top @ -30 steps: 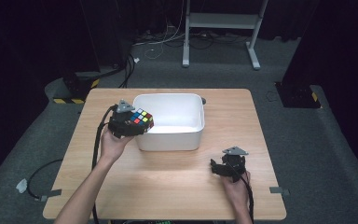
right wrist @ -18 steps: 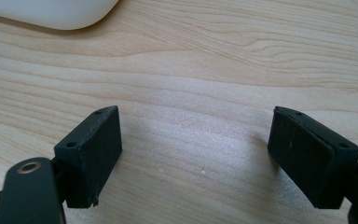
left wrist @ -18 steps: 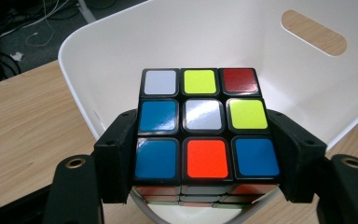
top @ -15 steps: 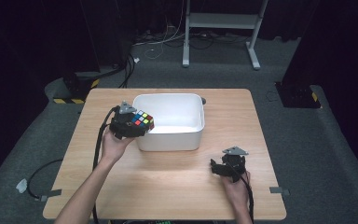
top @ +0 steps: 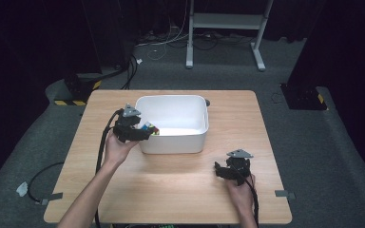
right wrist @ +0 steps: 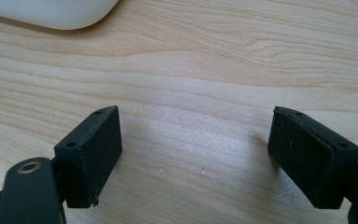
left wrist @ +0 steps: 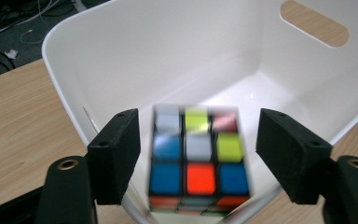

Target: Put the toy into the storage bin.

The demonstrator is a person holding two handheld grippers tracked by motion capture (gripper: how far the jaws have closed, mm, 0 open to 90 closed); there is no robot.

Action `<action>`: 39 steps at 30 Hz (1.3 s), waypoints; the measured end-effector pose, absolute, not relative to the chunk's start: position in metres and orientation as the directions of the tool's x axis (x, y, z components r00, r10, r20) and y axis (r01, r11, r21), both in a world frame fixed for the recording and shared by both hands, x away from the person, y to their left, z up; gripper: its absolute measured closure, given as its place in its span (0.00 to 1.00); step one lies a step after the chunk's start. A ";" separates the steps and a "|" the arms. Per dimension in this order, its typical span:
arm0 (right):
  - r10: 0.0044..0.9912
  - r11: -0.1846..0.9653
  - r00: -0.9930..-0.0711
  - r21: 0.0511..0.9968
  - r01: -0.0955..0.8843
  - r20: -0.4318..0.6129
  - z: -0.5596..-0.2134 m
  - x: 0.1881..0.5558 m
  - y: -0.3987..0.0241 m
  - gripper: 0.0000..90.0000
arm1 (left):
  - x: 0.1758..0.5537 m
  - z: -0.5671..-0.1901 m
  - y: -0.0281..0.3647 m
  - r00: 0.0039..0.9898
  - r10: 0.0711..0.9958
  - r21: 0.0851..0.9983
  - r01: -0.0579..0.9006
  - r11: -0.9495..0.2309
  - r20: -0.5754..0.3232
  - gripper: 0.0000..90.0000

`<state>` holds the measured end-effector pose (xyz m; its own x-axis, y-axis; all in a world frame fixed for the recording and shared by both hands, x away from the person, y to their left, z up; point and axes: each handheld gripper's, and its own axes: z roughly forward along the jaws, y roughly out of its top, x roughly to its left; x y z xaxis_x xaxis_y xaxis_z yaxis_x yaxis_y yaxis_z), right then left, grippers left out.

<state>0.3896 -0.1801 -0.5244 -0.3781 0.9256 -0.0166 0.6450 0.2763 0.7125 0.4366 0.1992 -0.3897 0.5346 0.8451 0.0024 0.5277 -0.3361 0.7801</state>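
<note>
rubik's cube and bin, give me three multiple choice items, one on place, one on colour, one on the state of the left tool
1. Where is the rubik's cube?
A. over the near rim of the white bin
B. on the floor
C. beside the right tool

2. What colour is the middle square of the lowest row on the cube face towards the left tool's camera?
A. white
B. orange-red
C. green

3. How does the left tool stand?
A. shut on the cube
B. open, a gap on each side of the cube
C. shut on the bin wall

Answers:
1 A, bin rim and floor show behind and below it.
2 B, it sits between two blue squares.
3 B, both pads stand clear; the jaws have just been opening.
</note>
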 end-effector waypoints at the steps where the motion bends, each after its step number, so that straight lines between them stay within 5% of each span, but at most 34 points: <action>1: 0.926 0.276 -0.378 0.712 0.646 -0.016 -0.524 0.389 -0.180 0.19 | 0.437 -0.390 0.199 0.533 0.846 0.780 0.530 -0.334 0.000 0.30; 10: 0.925 0.278 -0.380 0.712 0.644 -0.018 -0.524 0.390 -0.180 0.19 | 0.438 -0.385 0.200 0.542 0.840 0.792 0.520 -0.320 -0.016 0.23; 39: 0.925 0.278 -0.380 0.713 0.644 -0.018 -0.524 0.390 -0.180 0.19 | 0.430 -0.365 0.229 0.503 0.862 0.830 0.506 -0.234 -0.064 0.23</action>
